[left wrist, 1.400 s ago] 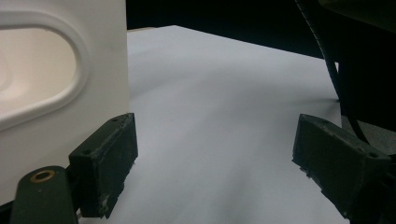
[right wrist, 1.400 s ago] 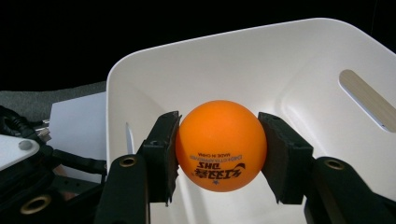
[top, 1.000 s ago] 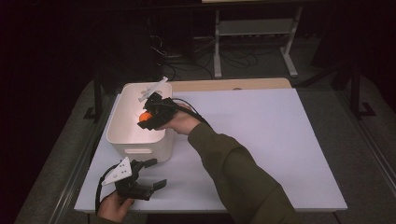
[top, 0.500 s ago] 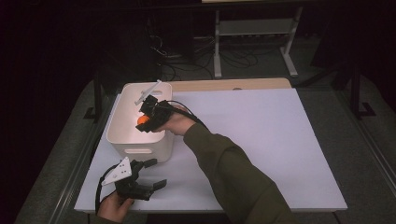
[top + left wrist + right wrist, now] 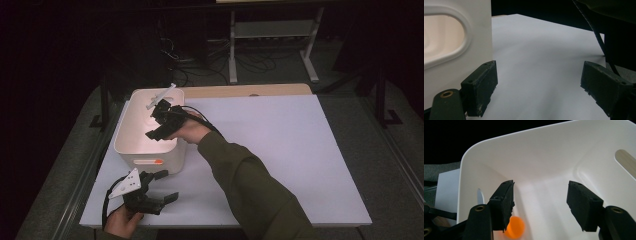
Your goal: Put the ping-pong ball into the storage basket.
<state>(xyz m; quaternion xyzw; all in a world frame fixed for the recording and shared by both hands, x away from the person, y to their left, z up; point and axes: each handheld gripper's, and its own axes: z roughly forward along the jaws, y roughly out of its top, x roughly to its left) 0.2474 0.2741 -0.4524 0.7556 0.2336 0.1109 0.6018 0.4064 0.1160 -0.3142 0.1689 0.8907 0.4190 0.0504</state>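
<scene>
Orange ball [image 5: 515,227], round and glossy, in smooth white bin [image 5: 549,152], beneath released right gripper [image 5: 540,205] fingers.

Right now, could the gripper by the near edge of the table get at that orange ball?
Probably not as it stands. The left gripper sits low outside the white bin, whose wall stands between it and the orange ball on the bin floor; the right gripper already hangs above it.

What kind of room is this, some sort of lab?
Probably a lab or workshop set up for recording: a white-topped table lit in a dark room, cables on the floor behind it, and a metal stand at the back.
</scene>
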